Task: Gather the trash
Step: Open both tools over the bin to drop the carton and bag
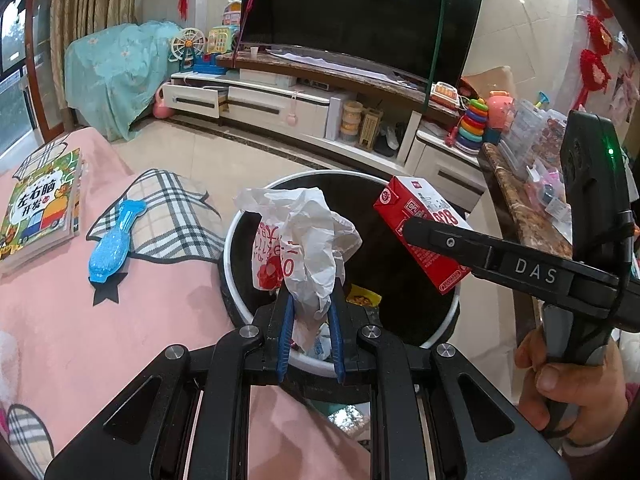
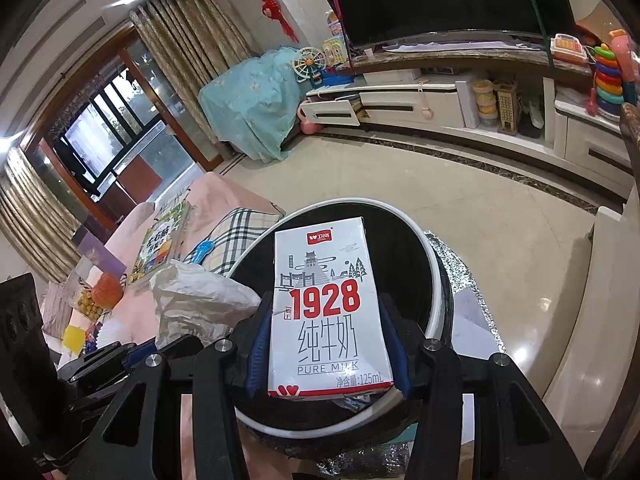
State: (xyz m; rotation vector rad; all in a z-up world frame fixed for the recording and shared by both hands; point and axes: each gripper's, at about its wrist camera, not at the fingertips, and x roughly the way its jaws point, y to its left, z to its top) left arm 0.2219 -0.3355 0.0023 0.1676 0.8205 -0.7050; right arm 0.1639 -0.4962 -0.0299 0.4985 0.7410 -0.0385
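Trash: crumpled bag (image 1: 308, 240) and milk carton (image 2: 326, 312), both hanging over the bin (image 1: 240, 224), centre of each frame
Left gripper (image 1: 310, 308): pinched tight on the bag's bottom end
Right gripper (image 2: 326, 344): clamped on the carton's sides
Bin: some wrappers inside already, looks like
Progress: pretty far I'd say, both pieces just need dropping
Left over: comb (image 1: 112, 240) and book (image 1: 40, 208) at left don't look like trash
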